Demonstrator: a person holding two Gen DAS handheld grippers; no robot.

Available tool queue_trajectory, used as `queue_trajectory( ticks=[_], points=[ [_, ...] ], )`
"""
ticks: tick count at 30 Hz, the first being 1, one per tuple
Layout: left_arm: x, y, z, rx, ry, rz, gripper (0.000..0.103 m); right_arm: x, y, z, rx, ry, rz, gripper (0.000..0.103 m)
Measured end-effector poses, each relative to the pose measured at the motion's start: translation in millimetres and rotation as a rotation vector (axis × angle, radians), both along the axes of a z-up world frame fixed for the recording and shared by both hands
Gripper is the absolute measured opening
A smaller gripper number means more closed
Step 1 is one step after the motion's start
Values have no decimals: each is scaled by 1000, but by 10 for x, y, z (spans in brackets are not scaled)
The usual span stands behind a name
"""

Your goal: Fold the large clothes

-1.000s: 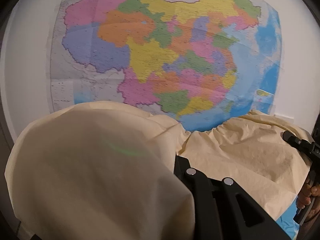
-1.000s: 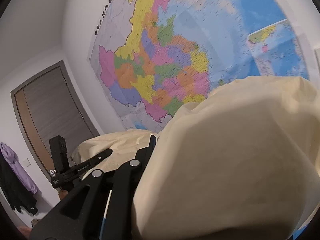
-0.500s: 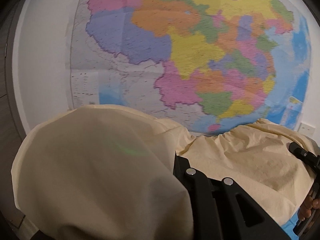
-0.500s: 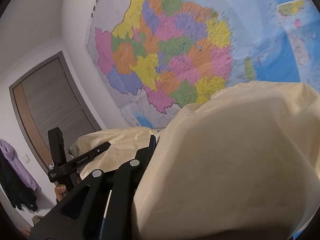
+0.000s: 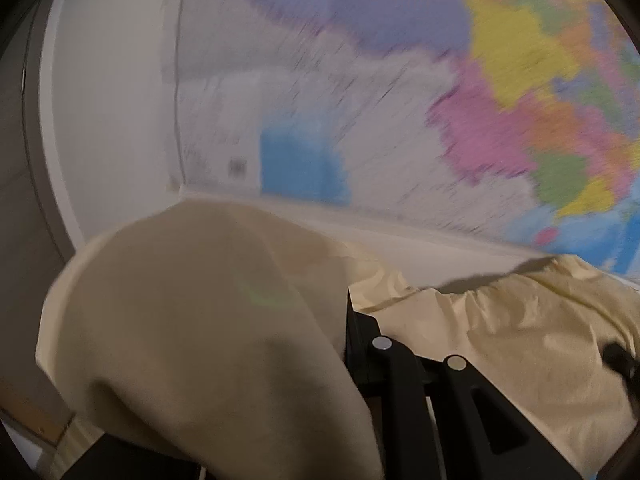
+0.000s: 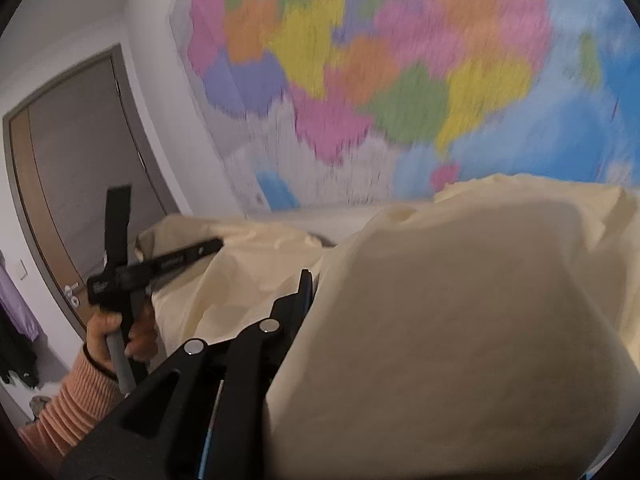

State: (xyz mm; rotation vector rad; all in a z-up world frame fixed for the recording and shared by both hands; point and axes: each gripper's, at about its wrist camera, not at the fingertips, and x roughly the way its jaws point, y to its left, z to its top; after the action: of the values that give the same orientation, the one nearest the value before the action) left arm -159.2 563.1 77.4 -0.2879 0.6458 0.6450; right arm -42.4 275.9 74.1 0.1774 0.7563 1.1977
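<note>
Left wrist view first: a big cream garment (image 5: 500,344) hangs stretched between the two grippers, one bunched end draped right over the left gripper (image 5: 352,320), whose jaws sit nearly closed, pinching the cloth. Behind it, a blurred colourful wall map (image 5: 420,100) fills the white wall. Over in the right wrist view, a grey door (image 6: 80,168) stands at the far left, and a hand (image 6: 116,336) in a ribbed orange sleeve (image 6: 68,412) grips the left tool's handle. Further right, the garment's other end is heaped over the right gripper (image 6: 306,292), its jaws likewise narrow and clamped on the fabric.
</note>
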Motion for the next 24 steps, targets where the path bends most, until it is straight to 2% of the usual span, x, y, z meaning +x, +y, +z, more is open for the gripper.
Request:
queue_trajectory(
  ticks=[4, 7, 12, 14, 15, 19, 21, 22, 24],
  points=[
    [-57, 232, -639, -69, 93, 40, 15, -94, 80, -554, -81, 114, 53, 15],
    [-183, 276, -838, -103, 94, 58, 19, -125, 18, -695, -89, 159, 75, 21],
    [-213, 315, -881, -109, 118, 58, 30, -107, -176, -656, -103, 227, 120, 39],
    [-223, 340, -919, -120, 134, 71, 38, -117, -326, -603, -126, 224, 140, 45],
    [-222, 333, -917, -115, 144, 74, 40, -132, -444, -587, -127, 227, 148, 49],
    [-277, 291, -876, -98, 163, 83, 52, -105, -855, -535, -167, 247, 152, 53],
    [-329, 259, -821, -89, 174, 102, 60, -107, -1116, -464, -191, 218, 143, 51],
    [-355, 217, -782, -59, 191, 116, 67, -114, -1215, -424, -190, 206, 147, 47],
    [-400, 15, -681, 47, 241, 121, 67, -133, -1361, -330, -195, 144, 116, 45]
  ],
)
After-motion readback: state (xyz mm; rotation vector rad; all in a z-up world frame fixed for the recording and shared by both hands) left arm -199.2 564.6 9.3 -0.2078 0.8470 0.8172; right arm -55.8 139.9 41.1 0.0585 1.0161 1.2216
